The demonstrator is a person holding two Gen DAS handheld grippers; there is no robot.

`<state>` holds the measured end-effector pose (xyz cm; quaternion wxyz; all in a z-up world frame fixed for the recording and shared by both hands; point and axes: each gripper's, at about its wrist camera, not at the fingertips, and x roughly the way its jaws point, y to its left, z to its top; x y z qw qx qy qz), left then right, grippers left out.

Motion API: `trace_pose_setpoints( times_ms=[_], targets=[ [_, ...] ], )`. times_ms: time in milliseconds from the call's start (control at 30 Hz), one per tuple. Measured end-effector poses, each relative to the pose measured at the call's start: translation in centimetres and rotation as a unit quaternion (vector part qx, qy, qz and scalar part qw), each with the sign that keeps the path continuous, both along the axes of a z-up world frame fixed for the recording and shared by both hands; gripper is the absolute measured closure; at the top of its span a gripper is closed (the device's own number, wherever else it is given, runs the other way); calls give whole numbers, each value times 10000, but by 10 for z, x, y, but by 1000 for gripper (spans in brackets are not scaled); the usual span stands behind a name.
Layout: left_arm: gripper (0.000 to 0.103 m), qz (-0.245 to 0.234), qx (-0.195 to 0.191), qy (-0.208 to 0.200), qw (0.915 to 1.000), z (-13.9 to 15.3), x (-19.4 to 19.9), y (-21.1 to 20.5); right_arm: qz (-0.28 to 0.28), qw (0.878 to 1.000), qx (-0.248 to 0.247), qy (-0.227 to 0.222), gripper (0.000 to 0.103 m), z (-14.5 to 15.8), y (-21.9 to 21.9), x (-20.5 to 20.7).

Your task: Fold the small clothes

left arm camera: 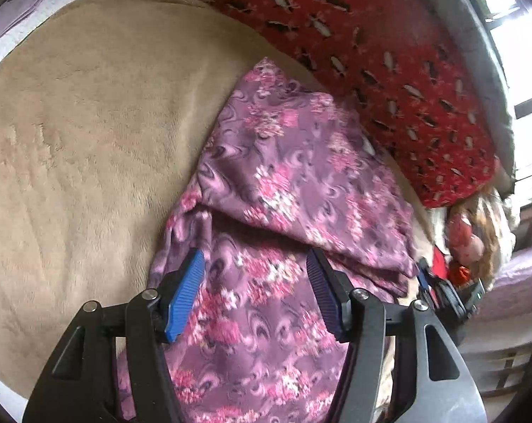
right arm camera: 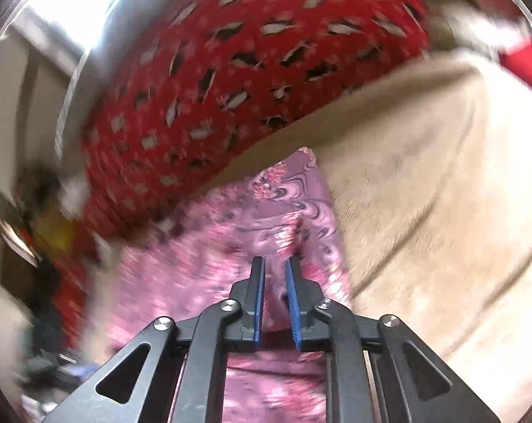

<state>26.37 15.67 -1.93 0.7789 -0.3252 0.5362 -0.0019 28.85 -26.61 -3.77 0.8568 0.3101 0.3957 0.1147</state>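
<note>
A purple cloth with pink flowers (left arm camera: 283,183) lies partly folded on a beige plush blanket (left arm camera: 89,134). My left gripper (left arm camera: 255,264) is open just above the cloth's near part, nothing between its blue pads (left arm camera: 186,292). In the blurred right wrist view the same cloth (right arm camera: 230,246) lies ahead and below. My right gripper (right arm camera: 276,264) is nearly shut, with a narrow gap between the pads, and cloth shows in the gap; whether it pinches the cloth is unclear. The right gripper also shows at the right edge of the left wrist view (left arm camera: 439,289).
A red patterned pillow (left arm camera: 372,53) (right arm camera: 230,70) lies along the far side of the blanket, close to the cloth. A pile of mixed clothes (left arm camera: 474,239) sits at the right. Bright windows stand behind the pillow.
</note>
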Motion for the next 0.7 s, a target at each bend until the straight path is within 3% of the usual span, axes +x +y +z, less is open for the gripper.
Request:
trace_pose_setpoints(
  times_ms=[67,133,167,233,367,433,533,633,700],
  targets=[
    [44,-1,-85,191,9998,-11,14,-4,-109,9991,373,144,54,-9,-2,-1],
    [44,-16,-117,320,9994,-18,22,-11,-20,9991,339,263,53,-15,7,2],
    [44,-29,-51,385,9992,-21,26,-14,71,9992,185,335,54,-16,14,6],
    [44,-67,31,397,9992,-21,27,-18,351,9987,-285,252,99,-7,30,14],
    [44,-97,45,418,9991,-29,23,-15,342,9964,-357,-683,99,37,19,5],
    [44,-36,-184,512,9985,-38,19,-10,278,9962,-726,-394,99,30,12,11],
    [44,79,-393,399,9984,-34,10,-5,588,9881,-1218,729,99,-10,9,23],
    [44,80,-309,217,9993,-19,14,-7,362,9931,-1079,274,92,9,6,9],
    [44,5,30,137,9999,-11,23,-16,35,9955,-928,-199,92,26,2,-5]
  ],
)
